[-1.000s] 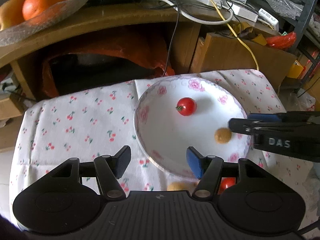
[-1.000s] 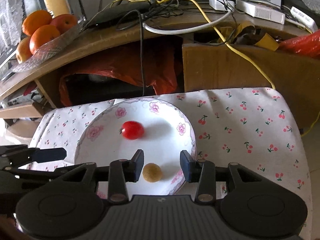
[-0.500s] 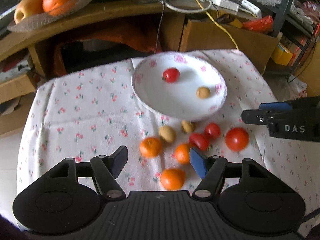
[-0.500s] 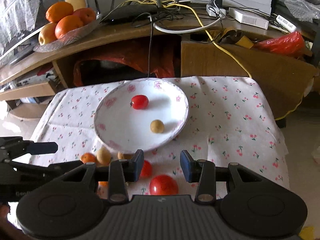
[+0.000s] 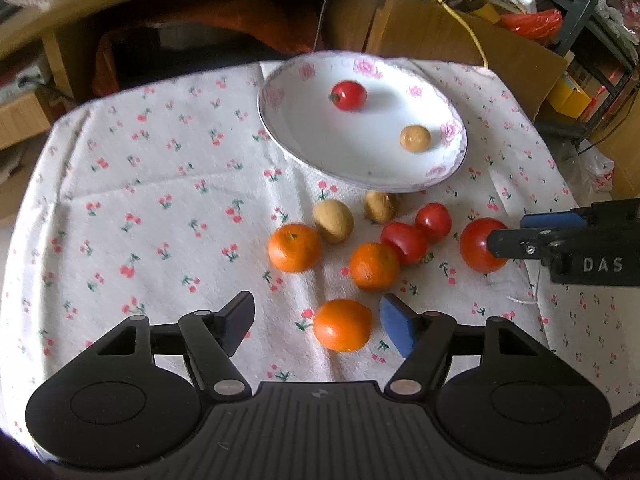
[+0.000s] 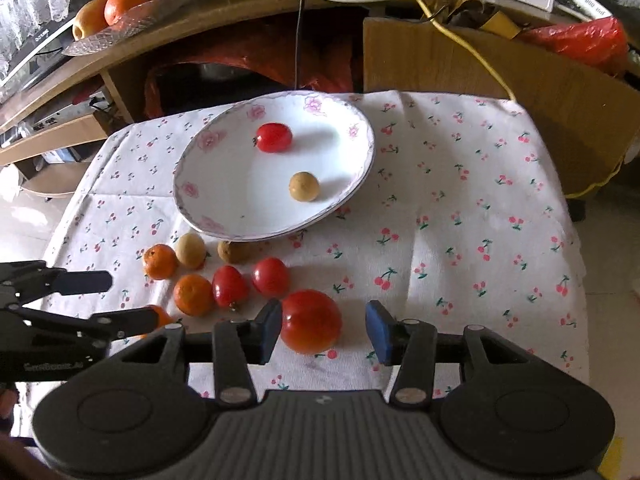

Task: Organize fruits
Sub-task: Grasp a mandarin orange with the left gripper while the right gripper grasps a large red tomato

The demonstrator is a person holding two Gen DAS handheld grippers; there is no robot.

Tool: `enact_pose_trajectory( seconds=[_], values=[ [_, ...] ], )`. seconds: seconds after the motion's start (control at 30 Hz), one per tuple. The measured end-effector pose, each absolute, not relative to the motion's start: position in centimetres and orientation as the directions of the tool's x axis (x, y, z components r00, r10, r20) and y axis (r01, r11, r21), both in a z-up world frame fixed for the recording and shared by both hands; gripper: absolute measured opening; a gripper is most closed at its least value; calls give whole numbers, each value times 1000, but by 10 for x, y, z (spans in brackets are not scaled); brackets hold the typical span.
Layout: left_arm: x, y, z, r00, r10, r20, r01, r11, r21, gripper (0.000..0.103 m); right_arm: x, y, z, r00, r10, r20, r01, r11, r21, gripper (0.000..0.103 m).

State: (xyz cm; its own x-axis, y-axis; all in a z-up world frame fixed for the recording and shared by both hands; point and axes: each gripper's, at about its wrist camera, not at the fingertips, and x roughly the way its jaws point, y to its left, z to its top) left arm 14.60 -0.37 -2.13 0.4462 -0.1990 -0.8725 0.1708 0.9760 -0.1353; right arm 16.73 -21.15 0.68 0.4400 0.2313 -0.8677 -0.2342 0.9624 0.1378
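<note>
Your right gripper (image 6: 320, 326) is spread wide around the large red tomato (image 6: 311, 321), its left pad just beside the skin, not gripping. Your left gripper (image 5: 318, 322) hangs released over the nearest small orange mandarin (image 5: 343, 330). Both point toward the white floral-rimmed plate (image 6: 224, 184), which holds a red cherry tomato (image 6: 274, 137) and a tan round longan (image 6: 304, 186); the large tomato lies on the cherry-print cloth (image 6: 460, 240) in front of that plate.

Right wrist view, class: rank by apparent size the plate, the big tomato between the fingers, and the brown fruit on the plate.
1. plate
2. big tomato, though it lies nearest the camera, which enlarges it
3. brown fruit
</note>
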Motion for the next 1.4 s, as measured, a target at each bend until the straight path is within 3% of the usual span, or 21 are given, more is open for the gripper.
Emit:
enact_pose_trajectory(
  seconds=[1.4],
  values=[
    [148,-25,-41,470,-136,-872,209,977,-41,80,182,-198,-23,399,197,-896,-228,967,111,44]
  ],
)
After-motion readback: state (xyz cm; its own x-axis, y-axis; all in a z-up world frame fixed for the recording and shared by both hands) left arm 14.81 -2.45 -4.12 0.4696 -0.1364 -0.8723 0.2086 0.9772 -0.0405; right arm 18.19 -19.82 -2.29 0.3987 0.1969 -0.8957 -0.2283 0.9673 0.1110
